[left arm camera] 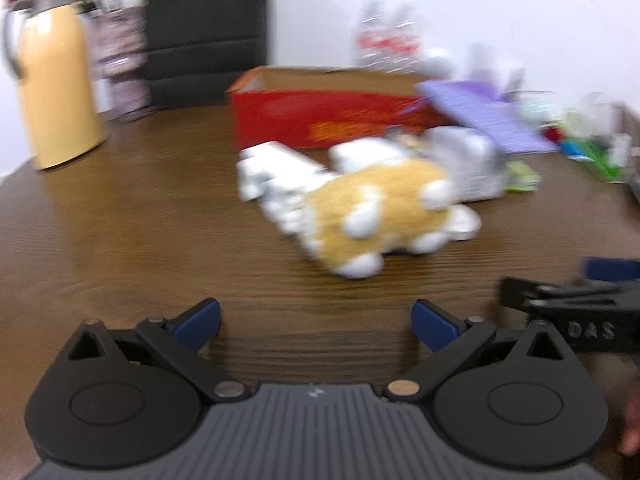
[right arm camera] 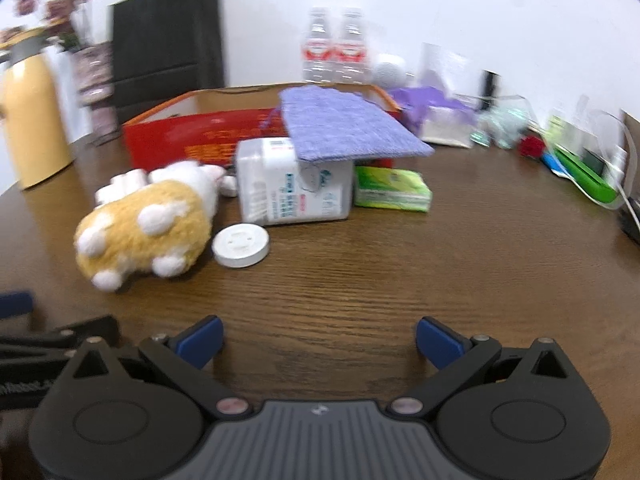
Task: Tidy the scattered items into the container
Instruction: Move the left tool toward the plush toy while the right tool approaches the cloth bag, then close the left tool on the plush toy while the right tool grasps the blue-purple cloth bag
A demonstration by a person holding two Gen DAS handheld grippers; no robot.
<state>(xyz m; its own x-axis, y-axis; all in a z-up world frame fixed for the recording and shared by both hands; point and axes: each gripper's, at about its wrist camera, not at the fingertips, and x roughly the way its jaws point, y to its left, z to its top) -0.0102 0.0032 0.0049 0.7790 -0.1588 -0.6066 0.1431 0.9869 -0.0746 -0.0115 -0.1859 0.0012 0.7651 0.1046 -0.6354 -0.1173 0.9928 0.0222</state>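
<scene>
Nothing is gripped yet: both grippers' jaws gape over the bench (right arm camera: pixel 360 280), so next comes reaching for the plush (right arm camera: pixel 144 224) at eleven o'clock, then the box (right arm camera: pixel 168 136).

Plain white wall (right arm camera: pixel 480 8) behind a dark wood-grain table (right arm camera: pixel 400 272) (evenly lit)

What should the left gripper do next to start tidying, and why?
Probably ease the left gripper forward toward the plush toy. Its jaws stand wide open and empty, and the toy lies nearest, just ahead on the table, with the open red box right behind it.
</scene>
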